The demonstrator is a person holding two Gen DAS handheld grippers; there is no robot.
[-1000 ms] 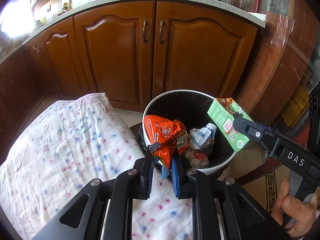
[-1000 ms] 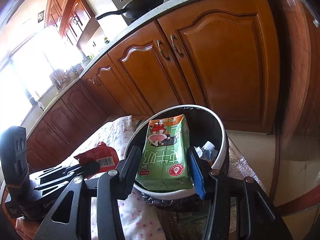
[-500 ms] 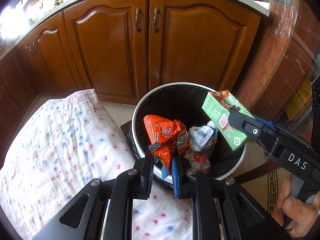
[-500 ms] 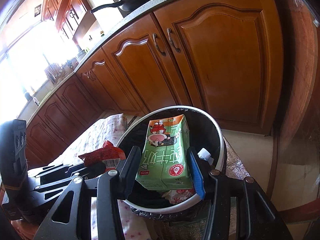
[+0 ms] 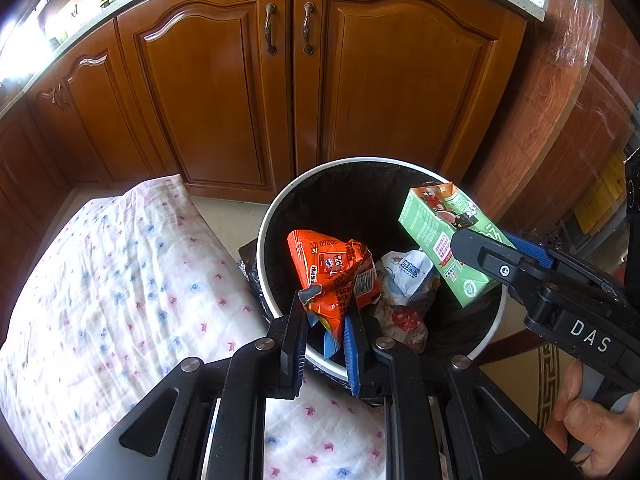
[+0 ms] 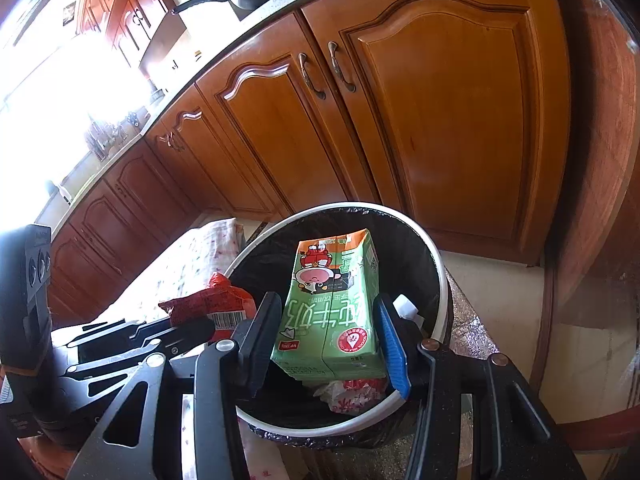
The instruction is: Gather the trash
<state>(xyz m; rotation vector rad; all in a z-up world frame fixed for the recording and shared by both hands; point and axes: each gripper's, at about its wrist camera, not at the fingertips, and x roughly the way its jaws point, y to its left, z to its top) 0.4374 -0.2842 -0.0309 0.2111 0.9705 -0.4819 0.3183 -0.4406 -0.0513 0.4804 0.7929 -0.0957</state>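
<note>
While both loads hang over the bin: release is judged the step in hand.
Left gripper (image 5: 326,320): clenched on a crumpled orange foil snack bag (image 5: 334,270), held above the near rim of the round white bin with black liner (image 5: 264,248).
Right gripper (image 6: 324,340): grasping a green rectangular milk carton (image 6: 332,312), long axis pointing away from the fingers, over the bin's mouth.

We read "DAS" in white on the right gripper (image 5: 476,258) arm. The orange snack bag (image 5: 334,276) bore an inverted date code, apparently "20260102".
</note>
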